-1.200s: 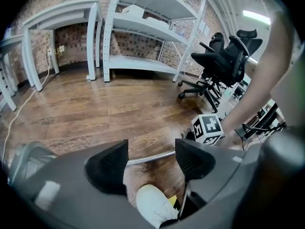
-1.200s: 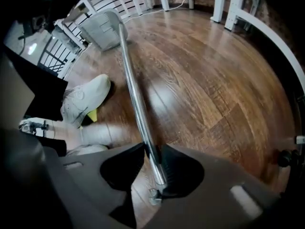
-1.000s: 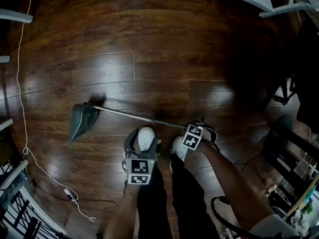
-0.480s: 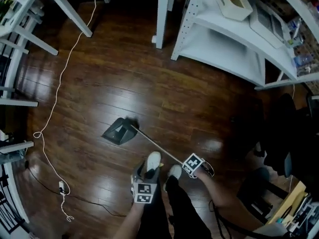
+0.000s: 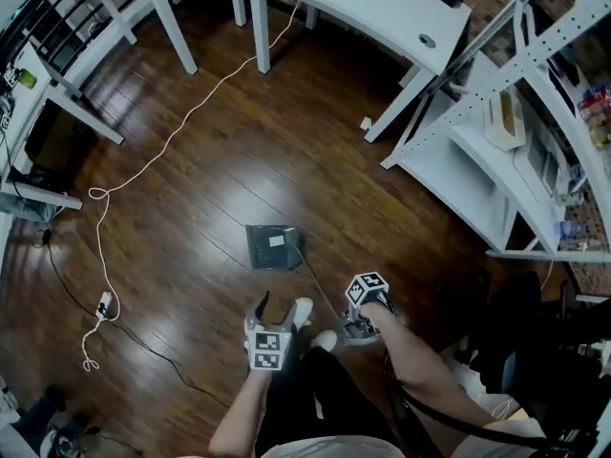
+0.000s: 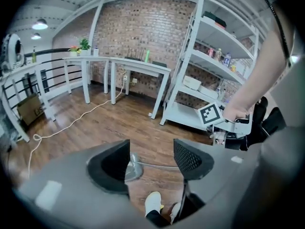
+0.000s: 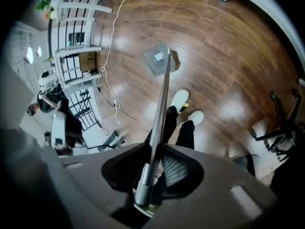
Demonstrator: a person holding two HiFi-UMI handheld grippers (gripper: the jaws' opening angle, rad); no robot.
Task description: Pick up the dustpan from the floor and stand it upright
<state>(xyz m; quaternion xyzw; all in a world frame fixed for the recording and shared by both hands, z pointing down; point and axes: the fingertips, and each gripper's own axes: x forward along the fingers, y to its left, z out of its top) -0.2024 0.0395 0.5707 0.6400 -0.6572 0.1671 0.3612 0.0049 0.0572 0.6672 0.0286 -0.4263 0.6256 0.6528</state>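
Dustpan (image 5: pixel 272 247): pan on floor (image 5: pixel 191 208) ahead of shoes (image 5: pixel 302 311); handle (image 7: pixel 162 94), earlier lying low, now raised steeply; right gripper (image 7: pixel 153 168) clamped on handle end; left gripper (image 6: pixel 151 159) jaws apart, empty; uprighting nearly complete

On the wood floor (image 5: pixel 210 189), just ahead of the two shoes (image 5: pixel 302 311): the dustpan (image 5: pixel 272 247), pan end down on the boards. From its right edge, the handle (image 5: pixel 323 292), slanting back and rightward into the right gripper (image 5: pixel 351 330), between its jaws. Left of that, beside the shoes, the left gripper (image 5: pixel 271 315). Left of the pan, a cable (image 5: pixel 143 165), running from under the far desk (image 5: pixel 372 8) across the floor to a plug (image 5: pixel 103 303) near the left edge. Right of the desk, a shelving unit (image 5: pixel 496 151).
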